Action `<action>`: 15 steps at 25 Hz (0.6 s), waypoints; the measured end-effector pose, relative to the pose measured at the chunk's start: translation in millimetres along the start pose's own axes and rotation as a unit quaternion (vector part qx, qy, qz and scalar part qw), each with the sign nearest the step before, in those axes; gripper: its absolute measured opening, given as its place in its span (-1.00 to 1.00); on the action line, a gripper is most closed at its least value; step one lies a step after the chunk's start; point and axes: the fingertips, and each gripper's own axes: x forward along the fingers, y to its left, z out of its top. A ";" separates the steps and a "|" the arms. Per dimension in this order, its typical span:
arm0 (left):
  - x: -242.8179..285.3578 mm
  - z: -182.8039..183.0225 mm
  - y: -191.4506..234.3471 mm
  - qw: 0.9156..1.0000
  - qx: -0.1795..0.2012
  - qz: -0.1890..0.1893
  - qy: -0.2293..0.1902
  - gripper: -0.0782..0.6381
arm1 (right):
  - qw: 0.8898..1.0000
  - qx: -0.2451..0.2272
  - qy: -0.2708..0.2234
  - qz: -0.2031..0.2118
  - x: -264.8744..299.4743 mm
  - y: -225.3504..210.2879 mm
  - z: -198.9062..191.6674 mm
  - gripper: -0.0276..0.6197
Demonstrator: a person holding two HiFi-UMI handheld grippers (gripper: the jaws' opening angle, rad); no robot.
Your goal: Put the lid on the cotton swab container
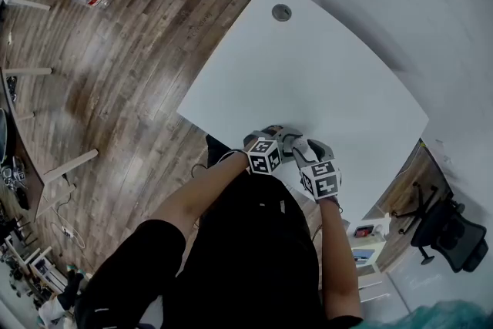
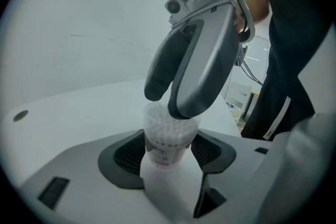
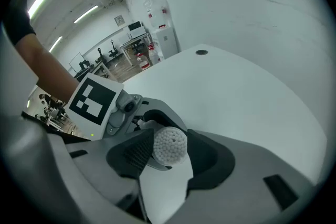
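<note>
At the bench's (image 1: 323,81) 6 o'clock edge, the left claw (image 2: 168,160) clamps the cotton swab container (image 2: 167,136) low on its body, while the right claw (image 3: 167,150) straddles its top, jaws apart; it looks light, thin-walled and slippery, so grip the rim gently.

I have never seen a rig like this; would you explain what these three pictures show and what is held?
There is no robot here: a person holds a two-jaw gripper in each hand. The head view looks down from the person's head at a white table with a round cable hole. The other two views come from cameras riding on the grippers, looking along their jaws. The left gripper is shut on a clear cotton swab container, with swab tips showing at its top. The right gripper has its jaws around that top; whether they press on it I cannot tell.
</note>
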 end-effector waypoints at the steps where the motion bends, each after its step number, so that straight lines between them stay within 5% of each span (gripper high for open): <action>1: 0.2 -0.3 0.3 1.000 0.000 0.000 0.000 -0.01 | 1.000 0.001 -0.001 -0.002 0.9 0.0 1.6 -0.28; 15: 0.8 0.5 -0.9 1.000 -0.001 -0.002 0.001 -0.01 | 0.998 -0.023 0.049 -0.033 5.0 -0.3 -2.1 -0.34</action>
